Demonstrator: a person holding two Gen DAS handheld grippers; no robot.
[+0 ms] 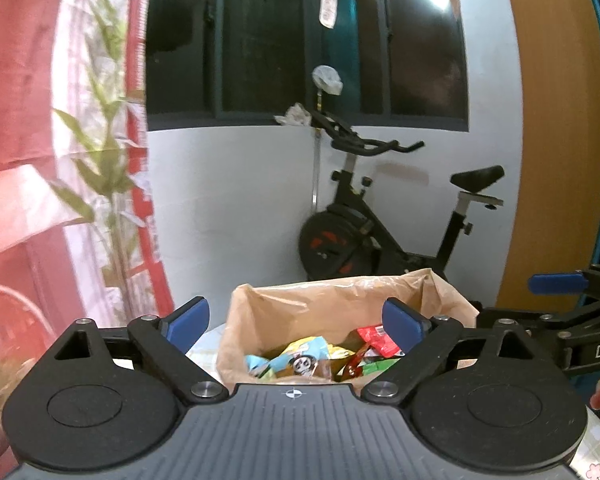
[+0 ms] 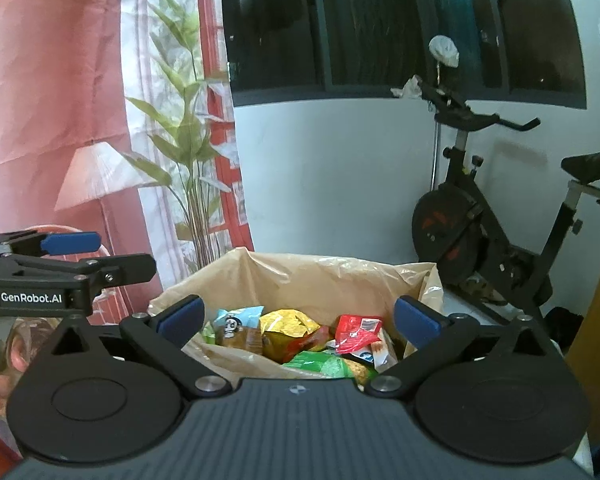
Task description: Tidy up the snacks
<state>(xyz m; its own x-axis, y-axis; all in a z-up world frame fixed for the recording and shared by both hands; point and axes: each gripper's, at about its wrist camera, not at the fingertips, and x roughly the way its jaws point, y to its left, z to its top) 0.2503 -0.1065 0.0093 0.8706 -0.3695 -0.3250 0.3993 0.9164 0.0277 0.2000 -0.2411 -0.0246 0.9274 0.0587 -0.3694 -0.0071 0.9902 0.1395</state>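
A brown paper bag point(image 1: 300, 300) point(image 2: 300, 276) stands open-topped right ahead of both grippers. It holds several snack packets: a blue one point(image 1: 300, 356) point(image 2: 236, 316), a yellow one point(image 2: 288, 320), a red one point(image 1: 380, 340) point(image 2: 356, 332) and a green one point(image 2: 324, 364). My left gripper point(image 1: 296, 326) is open above the bag's near rim, with nothing between its blue pads. My right gripper point(image 2: 298, 320) is open just as wide and is also empty. Each gripper shows at the edge of the other's view: the right one's blue fingertip point(image 1: 558, 283), the left one's blue fingertip point(image 2: 72, 242).
A black exercise bike point(image 1: 380, 220) point(image 2: 500, 220) stands behind the bag against a white wall. A printed backdrop with a plant point(image 1: 100, 160) hangs on the left and a wooden panel point(image 1: 548, 120) rises on the right. A person's hand point(image 2: 4, 360) grips the left gripper.
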